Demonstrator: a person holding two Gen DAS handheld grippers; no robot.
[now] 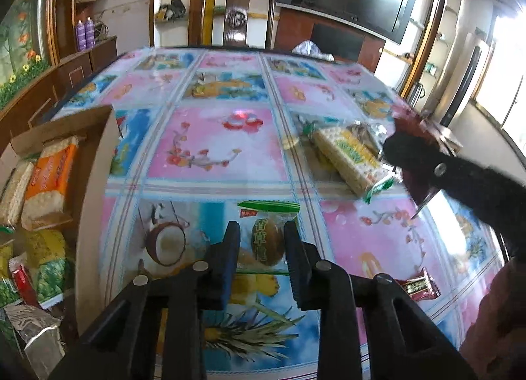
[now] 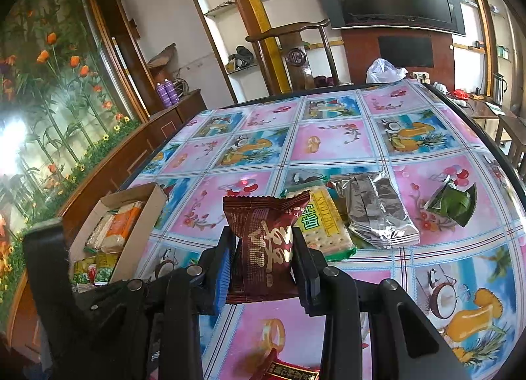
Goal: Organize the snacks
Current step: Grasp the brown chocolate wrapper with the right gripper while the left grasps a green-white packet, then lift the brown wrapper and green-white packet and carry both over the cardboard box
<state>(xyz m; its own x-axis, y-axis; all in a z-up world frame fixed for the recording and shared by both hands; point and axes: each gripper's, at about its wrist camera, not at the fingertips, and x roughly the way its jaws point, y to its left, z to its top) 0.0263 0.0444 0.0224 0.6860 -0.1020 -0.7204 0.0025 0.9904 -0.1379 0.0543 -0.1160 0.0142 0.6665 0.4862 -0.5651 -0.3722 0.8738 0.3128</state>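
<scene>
Left gripper [image 1: 262,242]: jaws straddle a clear packet with a green top band [image 1: 268,238], which holds a brown round pastry. The pads sit against the packet's two long edges, pinching it lightly. The packet lies flat on the patterned tablecloth [image 1: 203,146], long axis running straight away from the gripper, in line with the fingers. The cardboard box [image 1: 95,163] stands to the left of this gripper, close by, open side up and already holding several snack packs, an orange-wrapped cracker pack [image 1: 49,182] among them.

Right gripper [image 2: 264,250]: clamped on a dark red snack packet [image 2: 261,248], held upright, clear of the table, long axis vertical between the pads.

Relation that matters: the box lies to the left of both grippers, and the left one is the nearer. In the right wrist view the box sits at left, beyond the left hand's tool.

Loose on the cloth ahead of the right gripper: a yellow-green cracker pack [image 2: 323,225], a silver foil pack [image 2: 378,212] just beside it, and a green triangular packet [image 2: 455,204] further right. A small red packet [image 1: 419,288] lies near the table edge.

Judgement: sorting is partly done; both held packets likely go leftward into the box.
</scene>
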